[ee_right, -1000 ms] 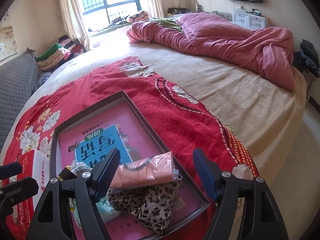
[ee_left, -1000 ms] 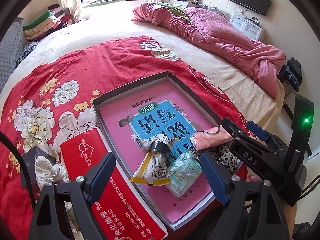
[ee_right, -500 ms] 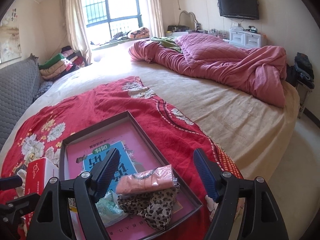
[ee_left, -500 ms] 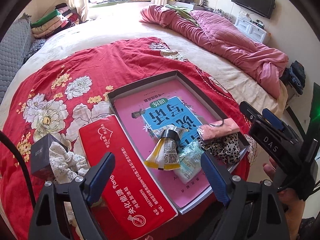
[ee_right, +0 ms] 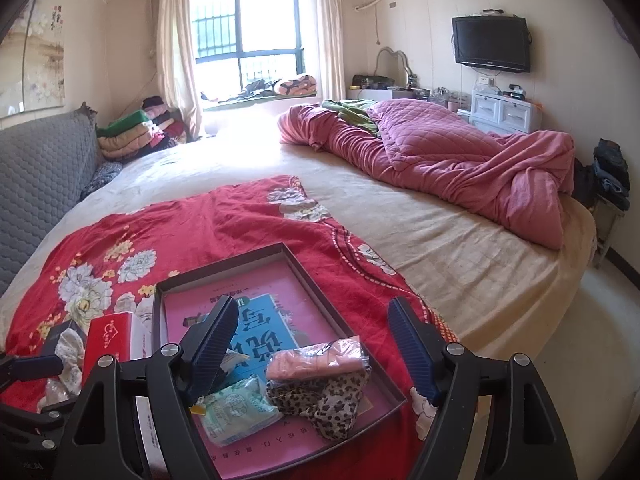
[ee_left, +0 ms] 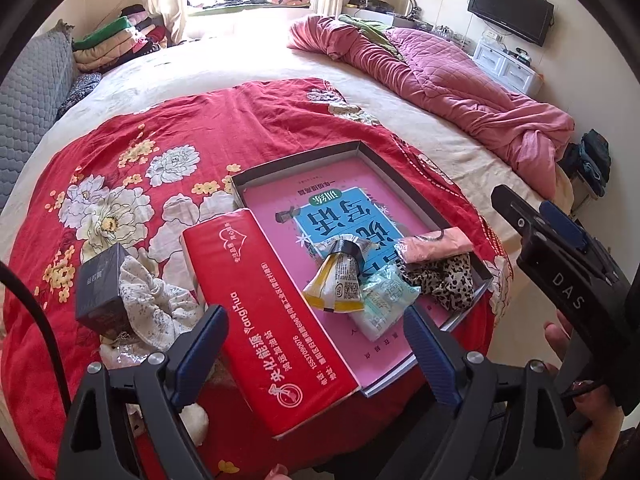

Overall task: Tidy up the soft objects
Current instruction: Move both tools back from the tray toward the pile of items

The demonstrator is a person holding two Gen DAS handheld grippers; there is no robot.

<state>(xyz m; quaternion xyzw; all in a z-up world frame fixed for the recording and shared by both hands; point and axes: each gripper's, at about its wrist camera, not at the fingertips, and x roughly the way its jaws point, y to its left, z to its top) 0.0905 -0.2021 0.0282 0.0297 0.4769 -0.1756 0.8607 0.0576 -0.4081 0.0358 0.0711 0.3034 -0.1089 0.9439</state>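
A dark tray (ee_left: 360,148) lies on the red floral blanket with a pink book in it. At its near end rest a pink wrapped packet (ee_left: 436,242), a leopard-print cloth (ee_left: 444,284), a mint-green packet (ee_left: 386,296) and a yellow-and-white pouch (ee_left: 336,280). A red tissue pack (ee_left: 264,312) lies left of the tray. Beside it sit a white floral cloth (ee_left: 152,304) and a small dark box (ee_left: 100,284). My left gripper (ee_left: 314,344) hangs open and empty above the tissue pack's near end. My right gripper (ee_right: 314,344) is open and empty, above and behind the pink packet (ee_right: 316,360).
A crumpled pink quilt (ee_right: 460,160) covers the bed's far right. Folded blankets (ee_right: 132,136) are stacked by the window, next to a grey padded headboard (ee_right: 36,184). The bed's edge drops to the floor on the right. A hand (ee_left: 560,340) holds the right gripper.
Both grippers have drawn back and risen from the tray, so more of the bed shows. The right one has tilted upward. The pink packet and leopard cloth stay in the tray.
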